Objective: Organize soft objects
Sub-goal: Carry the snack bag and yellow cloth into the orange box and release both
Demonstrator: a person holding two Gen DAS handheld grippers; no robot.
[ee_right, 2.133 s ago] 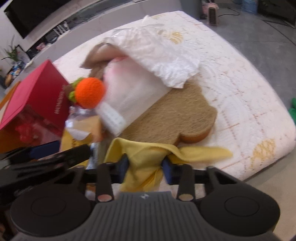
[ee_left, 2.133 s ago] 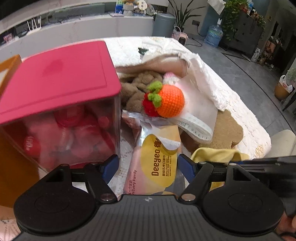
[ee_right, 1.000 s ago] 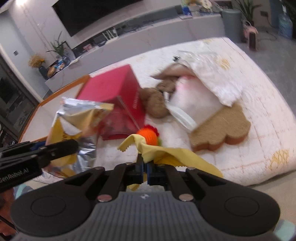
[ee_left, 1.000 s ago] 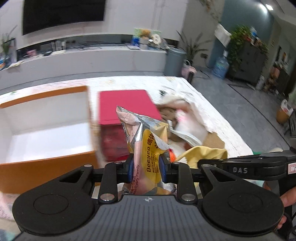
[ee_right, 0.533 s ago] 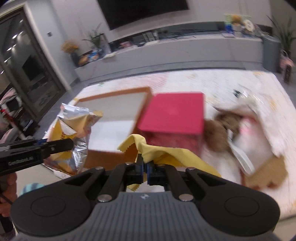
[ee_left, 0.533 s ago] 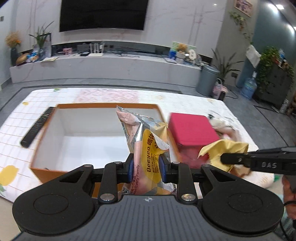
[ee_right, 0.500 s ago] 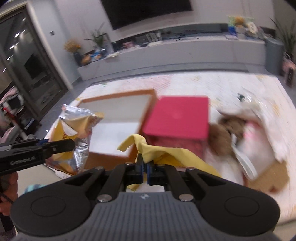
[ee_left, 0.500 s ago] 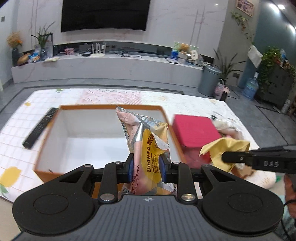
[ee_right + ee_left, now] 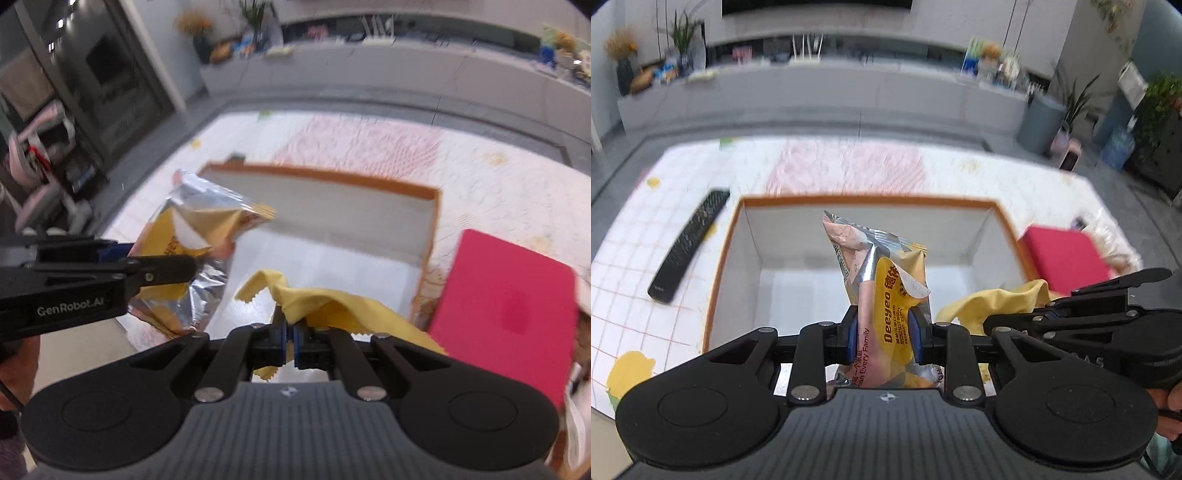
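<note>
Box (image 9: 753, 236), orange rim, white inside, open top: largest item, on the patterned desk (image 9: 849, 166); it fills the centre of the left wrist view, nothing seen inside.

Red-lidded container (image 9: 509, 306): just beside the box at 3 o'clock; hard, likely not for sorting.

Remote (image 9: 689, 245): black, on the desk at 9 o'clock of the box, apart from it.

Wipes pack (image 9: 882, 295): foil pouch, pink and yellow. Held upright above the box's near edge, left gripper (image 9: 882, 332) fingers clamped across its lower half. Judged light, squashy, slick-skinned; a mid-body hold suits it, as the crimped ends would slide.

Cloth (image 9: 332, 302): yellow, zigzag edge. Pinched at one bunched fold in the right gripper (image 9: 290, 338), fingers fully closed on it; the rest drapes toward 4 o'clock, over the box's near right corner. Judged very light, limp, non-slip; any gathered fold serves.
</note>
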